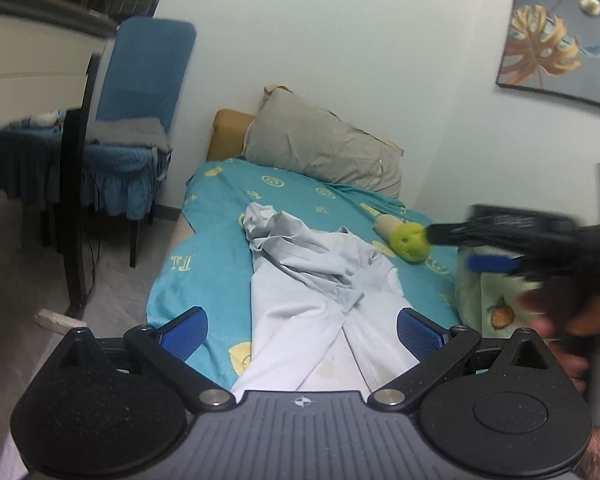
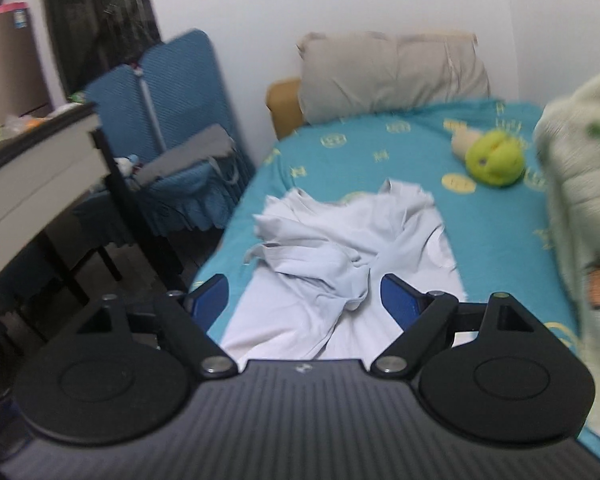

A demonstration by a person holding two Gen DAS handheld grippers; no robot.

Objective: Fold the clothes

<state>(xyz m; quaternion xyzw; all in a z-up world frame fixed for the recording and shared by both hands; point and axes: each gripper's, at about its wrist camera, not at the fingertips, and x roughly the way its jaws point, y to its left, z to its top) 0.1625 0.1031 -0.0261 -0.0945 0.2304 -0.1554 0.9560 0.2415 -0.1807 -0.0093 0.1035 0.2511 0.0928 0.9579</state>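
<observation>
On the bed: you hold both grippers over a crumpled pale garment [image 1: 324, 280] that lies on a turquoise sheet [image 1: 216, 216] printed with yellow motifs.
Garment: its near part lies flat and runs under both cameras; its far part is bunched into a rumpled heap toward the pillow.
Left gripper [image 1: 302, 332]: your blue-padded fingers [image 1: 184, 332] stand wide apart, one to each side of the flat near part of the cloth, gripping nothing; whether the tips touch the cloth cannot be told.
Right gripper [image 2: 305, 300]: your fingers are likewise spread, framing the near edge of the heap, with nothing pinched between them.
Right gripper from the left camera: it shows as a dark, blurred shape [image 1: 500, 236] with a blue pad, at the right edge above the sheet, a hand [image 1: 572, 312] smeared below it.
Toy: a lime-green plush [image 2: 494, 158] with a beige end rests on the sheet, to the right of the garment and apart from it.
Pillow: a grey-beige pillow [image 2: 392, 72] leans on the wall at the head of the bed, over a tan cushion [image 2: 284, 108].
Right edge: a pale green blanket [image 2: 580, 184] is piled beside the sheet, blurred.
Left of the bed: a chair [image 1: 144, 92] in a blue cover carries folded grey cloth [image 1: 124, 130] on its seat.
Wall: a picture [image 1: 560, 28] with golden leaves hangs at upper right.
</observation>
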